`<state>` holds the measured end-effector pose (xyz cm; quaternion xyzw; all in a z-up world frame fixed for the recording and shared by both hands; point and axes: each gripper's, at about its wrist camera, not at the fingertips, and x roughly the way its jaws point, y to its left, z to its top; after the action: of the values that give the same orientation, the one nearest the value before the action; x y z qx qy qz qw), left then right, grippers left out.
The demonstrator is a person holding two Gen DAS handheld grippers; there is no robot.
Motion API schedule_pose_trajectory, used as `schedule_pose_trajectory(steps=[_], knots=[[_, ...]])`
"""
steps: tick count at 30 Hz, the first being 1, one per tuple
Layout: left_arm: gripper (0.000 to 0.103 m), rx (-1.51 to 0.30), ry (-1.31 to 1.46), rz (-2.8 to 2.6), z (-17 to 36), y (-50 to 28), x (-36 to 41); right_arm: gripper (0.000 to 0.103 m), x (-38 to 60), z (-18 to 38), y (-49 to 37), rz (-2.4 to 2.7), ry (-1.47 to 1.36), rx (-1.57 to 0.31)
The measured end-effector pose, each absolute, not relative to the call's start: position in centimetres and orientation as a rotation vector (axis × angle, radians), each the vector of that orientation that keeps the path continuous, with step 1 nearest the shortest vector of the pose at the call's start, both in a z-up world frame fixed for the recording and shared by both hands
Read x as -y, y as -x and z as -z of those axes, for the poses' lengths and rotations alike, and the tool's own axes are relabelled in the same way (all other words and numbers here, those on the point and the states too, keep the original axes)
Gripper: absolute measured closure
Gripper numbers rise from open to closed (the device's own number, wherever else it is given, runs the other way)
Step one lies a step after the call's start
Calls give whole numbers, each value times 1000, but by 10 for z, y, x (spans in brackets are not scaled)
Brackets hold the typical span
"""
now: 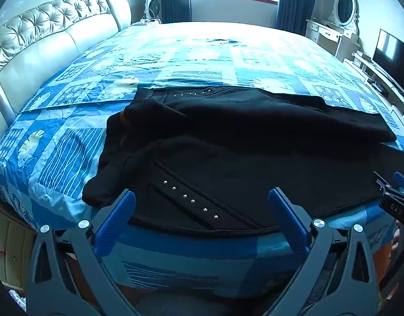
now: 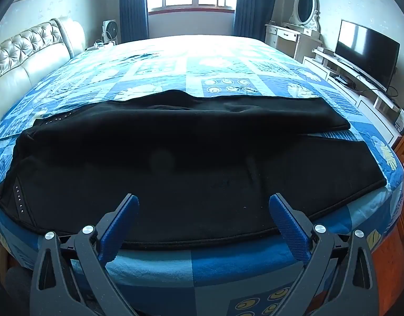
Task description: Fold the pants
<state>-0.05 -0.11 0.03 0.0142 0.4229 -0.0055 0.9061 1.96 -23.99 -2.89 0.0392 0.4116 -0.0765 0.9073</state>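
Both of my grippers hang just off the near edge of the bed (image 2: 154, 271), each with its blue fingers spread wide and nothing between them. Largest in front of me is the bed itself, its blue patterned cover running away toward the window. Across its near part lie the black pants (image 2: 175, 163), their long axis running side to side in front of me, waistband to my left and leg ends to my right. One leg lies along the bed's edge, the other behind it, angled a little so the hems part at the right. My left gripper (image 1: 202, 205) faces the hip end, where a slanted row of small studs (image 1: 191, 200) sits just beyond its fingers. My right gripper (image 2: 204, 208) faces the middle of the near leg, the hem (image 2: 370, 168) off to its right. I judge the left is nearer the waistband and the right nearer the hems, so each takes its own end for a lengthwise fold.
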Motion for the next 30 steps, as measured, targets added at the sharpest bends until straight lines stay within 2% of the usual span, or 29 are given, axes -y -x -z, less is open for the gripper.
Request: schedule_pose_trajectory(steps=[30], knots=[[2,-884,-9,23,2,0,3,4,238,32,-20,154,-83,-856]])
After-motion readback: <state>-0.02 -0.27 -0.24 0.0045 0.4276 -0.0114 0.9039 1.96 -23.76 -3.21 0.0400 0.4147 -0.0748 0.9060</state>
